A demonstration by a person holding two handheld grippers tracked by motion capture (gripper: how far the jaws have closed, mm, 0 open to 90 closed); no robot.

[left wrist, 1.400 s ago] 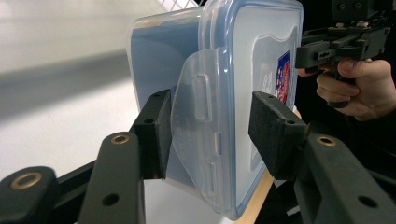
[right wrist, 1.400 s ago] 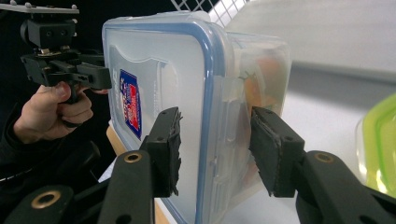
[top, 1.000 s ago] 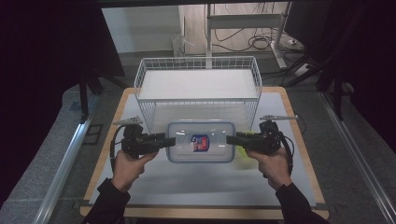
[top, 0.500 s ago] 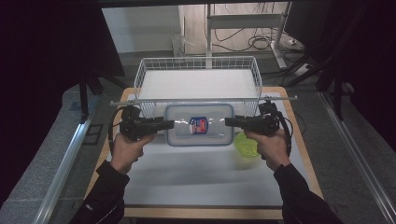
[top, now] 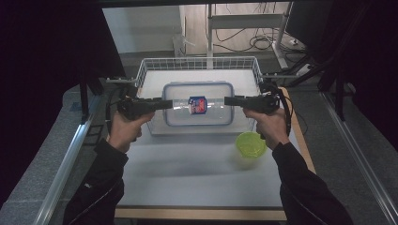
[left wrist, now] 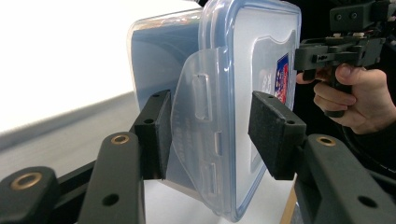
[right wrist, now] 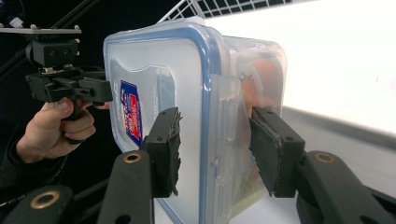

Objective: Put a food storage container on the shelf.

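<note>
A clear lidded container (top: 187,91) with a blue seal and a red-and-blue label hangs level in the air, in front of the wire basket (top: 197,63). My left gripper (top: 168,104) grips its left end and my right gripper (top: 228,101) grips its right end. In the left gripper view the pads (left wrist: 156,135) of my left gripper (left wrist: 215,135) clamp the container (left wrist: 252,56) at its side latch. In the right gripper view my right gripper (right wrist: 217,153) pinches the container (right wrist: 159,65) at the opposite latch. Something orange shows inside, through the wall.
A green bowl (top: 250,143) sits on the white table top (top: 197,178), below my right hand. The white wire basket stands at the table's far edge. Metal rails (top: 65,159) run along both sides of the table.
Both grippers have lifted the container and carried it away from the person, toward the basket. The green bowl, partly covered before, now lies in plain sight.
</note>
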